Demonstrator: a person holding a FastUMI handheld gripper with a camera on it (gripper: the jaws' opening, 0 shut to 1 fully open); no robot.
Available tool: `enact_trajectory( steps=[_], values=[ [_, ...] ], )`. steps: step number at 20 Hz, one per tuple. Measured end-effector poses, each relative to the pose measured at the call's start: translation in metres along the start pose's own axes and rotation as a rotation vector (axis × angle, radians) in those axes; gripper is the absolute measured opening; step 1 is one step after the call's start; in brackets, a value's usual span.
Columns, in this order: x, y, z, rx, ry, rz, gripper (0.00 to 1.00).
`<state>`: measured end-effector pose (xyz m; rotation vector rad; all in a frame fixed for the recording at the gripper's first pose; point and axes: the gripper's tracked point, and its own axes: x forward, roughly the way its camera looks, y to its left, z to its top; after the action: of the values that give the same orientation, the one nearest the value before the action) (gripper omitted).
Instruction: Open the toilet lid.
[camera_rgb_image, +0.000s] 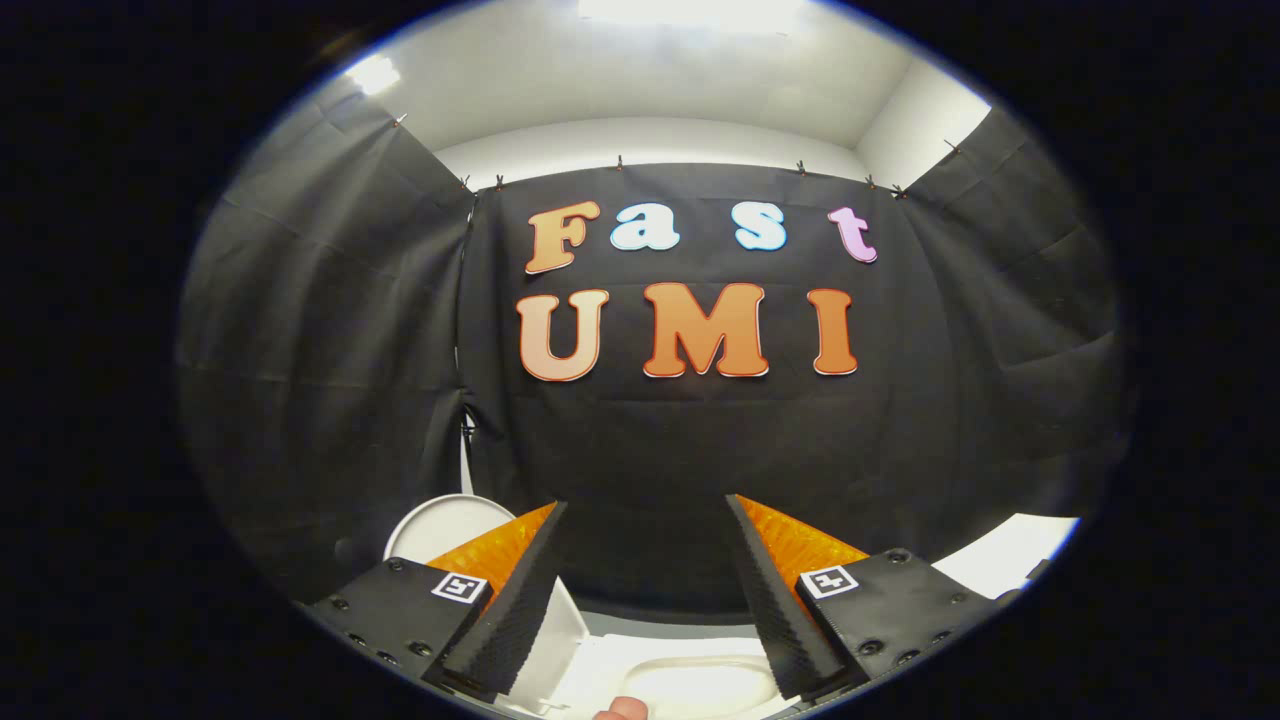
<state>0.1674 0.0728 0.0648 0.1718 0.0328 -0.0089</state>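
Toilet lid (440, 525) looks already raised, standing just beyond the left finger, bowl (700, 685) low between the fingers. Gripper (645, 520) is spread wide, holding nothing. Risk: unsupported lid could tip and drop back.

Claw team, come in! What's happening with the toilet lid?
Claw open, holding nothing. Toilet lid standing up behind the left finger. White toilet between the fingers below. Nothing blocking.
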Motion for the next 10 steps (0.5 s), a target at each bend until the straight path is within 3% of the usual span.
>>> enact_trajectory(
  steps=[4, 10],
  values=[
    [-0.011, -0.028, -0.008, 0.014, -0.007, -0.011, 0.98],
    [-0.035, -0.061, -0.015, -0.067, -0.003, -0.031, 0.98]
  ],
)
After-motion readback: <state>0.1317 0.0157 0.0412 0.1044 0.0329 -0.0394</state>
